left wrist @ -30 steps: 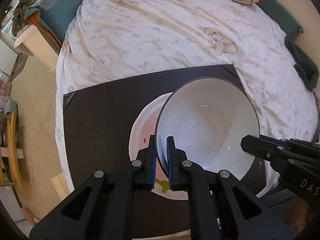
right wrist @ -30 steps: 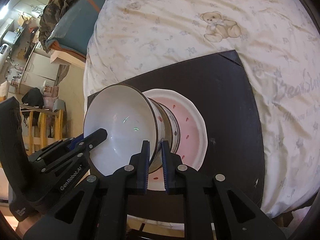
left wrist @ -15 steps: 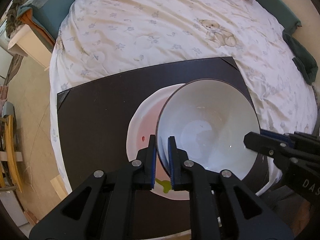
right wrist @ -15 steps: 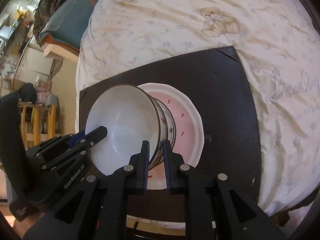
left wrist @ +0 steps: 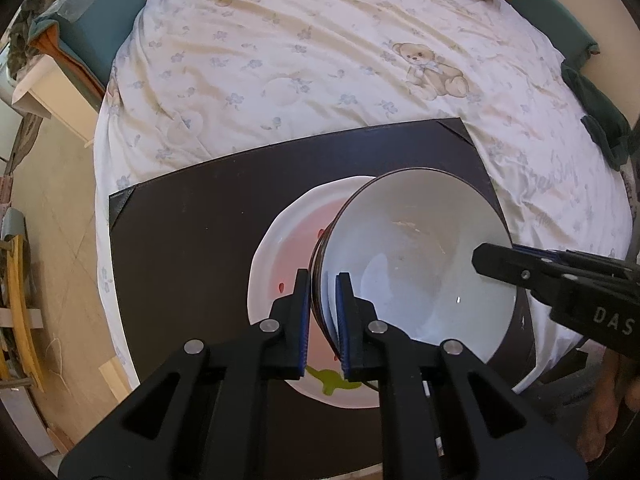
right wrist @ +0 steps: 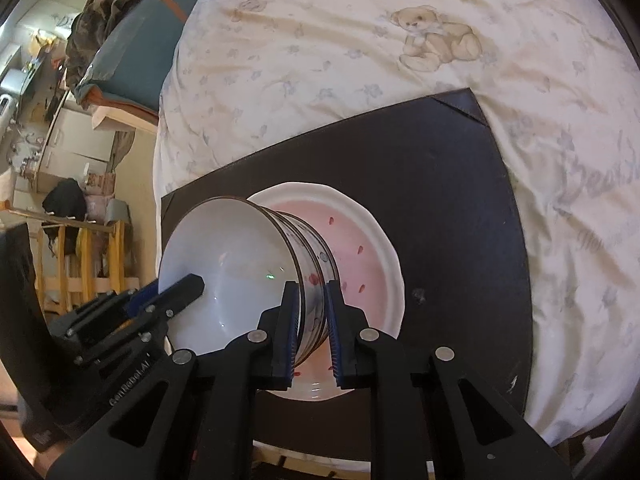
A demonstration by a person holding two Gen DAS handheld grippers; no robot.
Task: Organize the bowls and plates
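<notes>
A white bowl with a dark rim point(left wrist: 416, 256) point(right wrist: 232, 268) sits nested in other bowls, stacked on a white and pink plate point(left wrist: 288, 256) point(right wrist: 360, 248) with red spots. My left gripper point(left wrist: 323, 320) is shut on the bowl's left rim. My right gripper point(right wrist: 312, 332) straddles the opposite side of the bowl stack, its jaws a little apart around the rims. Each gripper shows in the other's view, the right one point(left wrist: 496, 264) at the right and the left one point(right wrist: 180, 288) at the left.
The plate lies on a dark brown mat point(left wrist: 192, 248) point(right wrist: 440, 184) on a bed with a white teddy-bear quilt point(left wrist: 320, 60) point(right wrist: 360, 40). The bed's left edge drops to the floor, with wooden furniture point(right wrist: 92, 264) beyond.
Both cameras have risen and drawn back a little from the mat. The right gripper's jaws have spread slightly around the bowl stack. The left gripper stays shut on the rim.
</notes>
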